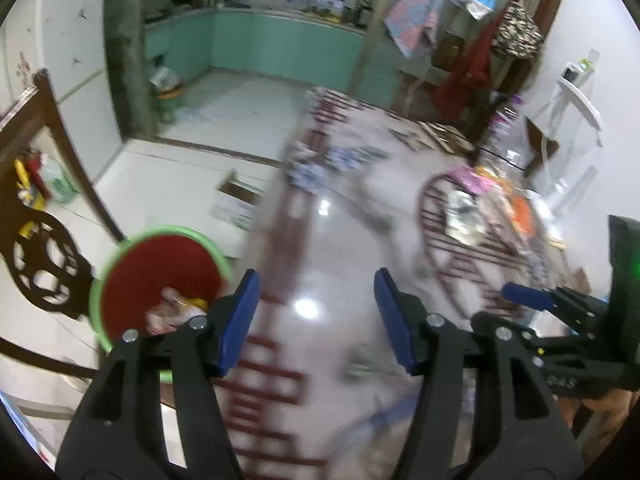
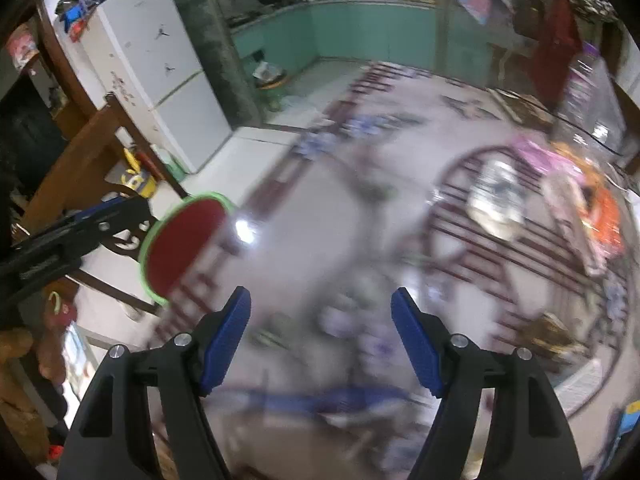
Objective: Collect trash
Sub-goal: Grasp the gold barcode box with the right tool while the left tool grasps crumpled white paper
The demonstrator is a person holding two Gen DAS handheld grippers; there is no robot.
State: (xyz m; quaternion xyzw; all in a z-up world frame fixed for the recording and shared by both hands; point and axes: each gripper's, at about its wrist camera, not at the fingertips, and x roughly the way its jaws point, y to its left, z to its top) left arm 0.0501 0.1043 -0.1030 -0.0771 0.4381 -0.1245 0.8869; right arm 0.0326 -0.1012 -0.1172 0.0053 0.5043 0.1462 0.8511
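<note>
Trash, some crumpled wrappers [image 1: 176, 312], sits in our round green-rimmed bin with the red liner [image 1: 160, 276], off the counter's [image 1: 332, 240] left edge. Both sets of fingers stand apart, empty. More wrappers [image 2: 496, 200] lie by the counter's right edge, nearer our right gripper [image 2: 322, 312] than our left gripper [image 1: 316, 300].

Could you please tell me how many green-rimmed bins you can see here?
2: one bin with a red liner beside the table edge, near the left gripper; another bin far back on the kitchen floor. Blur may hide more.
</note>
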